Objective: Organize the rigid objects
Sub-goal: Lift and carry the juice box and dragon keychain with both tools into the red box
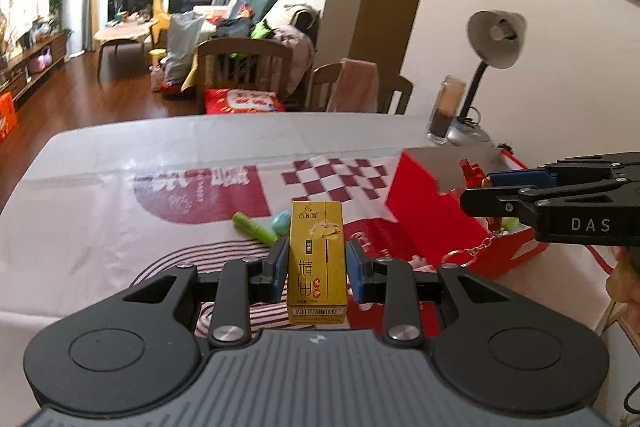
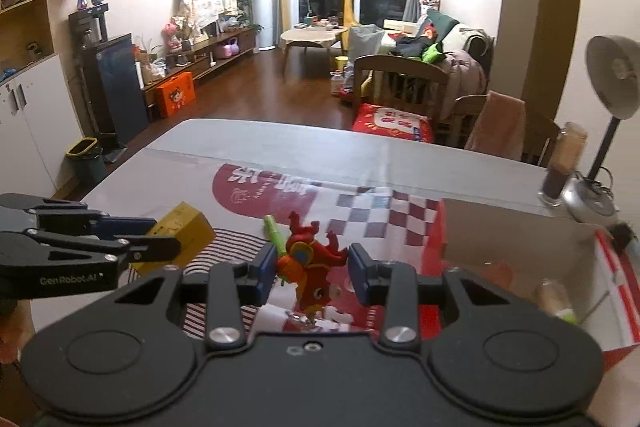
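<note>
A yellow carton [image 1: 317,259] with black lettering stands upright between the blue pads of my left gripper [image 1: 317,267], which is shut on it above the table. My right gripper [image 2: 314,267] is shut on a red dragon keychain toy [image 2: 310,259]; its ring and chain [image 1: 472,251] dangle below. In the left wrist view the right gripper [image 1: 480,193] hangs over the open red box [image 1: 432,219]. The right wrist view has the left gripper [image 2: 160,239] and the yellow carton [image 2: 188,227] at the left. A green marker [image 1: 254,227] and a teal egg shape [image 1: 282,219] lie on the cloth.
A red-and-white patterned cloth [image 1: 120,227] covers the table. The open red box [image 2: 608,259] holds several small items. A glass jar [image 1: 444,111] and a desk lamp [image 1: 496,39] stand at the far right. Wooden chairs [image 1: 244,67] sit beyond the far edge.
</note>
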Motion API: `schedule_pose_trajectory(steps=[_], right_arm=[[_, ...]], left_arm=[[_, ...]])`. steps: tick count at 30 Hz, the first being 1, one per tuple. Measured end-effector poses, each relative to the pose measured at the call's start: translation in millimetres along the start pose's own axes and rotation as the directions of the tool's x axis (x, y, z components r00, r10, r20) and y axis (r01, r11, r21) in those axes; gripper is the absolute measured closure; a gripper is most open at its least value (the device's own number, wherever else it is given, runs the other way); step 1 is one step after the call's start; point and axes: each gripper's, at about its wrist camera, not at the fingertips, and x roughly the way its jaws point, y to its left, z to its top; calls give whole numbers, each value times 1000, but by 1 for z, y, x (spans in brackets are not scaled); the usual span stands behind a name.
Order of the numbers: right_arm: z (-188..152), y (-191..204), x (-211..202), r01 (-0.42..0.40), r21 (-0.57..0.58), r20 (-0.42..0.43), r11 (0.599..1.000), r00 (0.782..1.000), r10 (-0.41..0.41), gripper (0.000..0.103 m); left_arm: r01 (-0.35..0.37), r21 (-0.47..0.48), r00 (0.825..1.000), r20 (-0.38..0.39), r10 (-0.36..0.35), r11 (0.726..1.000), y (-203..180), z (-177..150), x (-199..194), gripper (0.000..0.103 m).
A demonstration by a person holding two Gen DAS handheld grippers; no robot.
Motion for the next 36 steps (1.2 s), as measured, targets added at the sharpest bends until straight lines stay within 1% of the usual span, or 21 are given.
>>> schedule_pose_trajectory(steps=[3, 6, 13, 17, 23, 30, 36], right_arm=[[-1, -18, -8, 15, 7, -11, 1000, 1000, -15, 66], [-4, -41, -14, 37, 13, -19, 999, 999, -37, 66], [-6, -111, -18, 80, 58, -30, 995, 997, -78, 65], [-5, -155, -13, 107, 67, -44, 992, 994, -104, 65], [-11, -206, 8, 136, 75, -84, 988, 988, -130, 65], [-18, -248, 25, 154, 81, -133, 985, 981, -142, 65], [-24, -269, 36, 168, 52, -168, 985, 973, -157, 65]], left_arm=[[16, 20, 1000, 7, -17, 1000, -13, 7, 0, 73], [34, 33, 999, 9, -35, 999, -28, 16, 7, 73], [64, 46, 998, -14, -64, 997, -75, 35, 42, 73], [75, 64, 997, -29, -73, 995, -101, 48, 64, 73], [90, 74, 994, -70, -85, 993, -137, 56, 105, 73], [112, 116, 988, -124, -98, 987, -176, 63, 150, 73], [139, 158, 982, -152, -115, 978, -203, 80, 194, 73]])
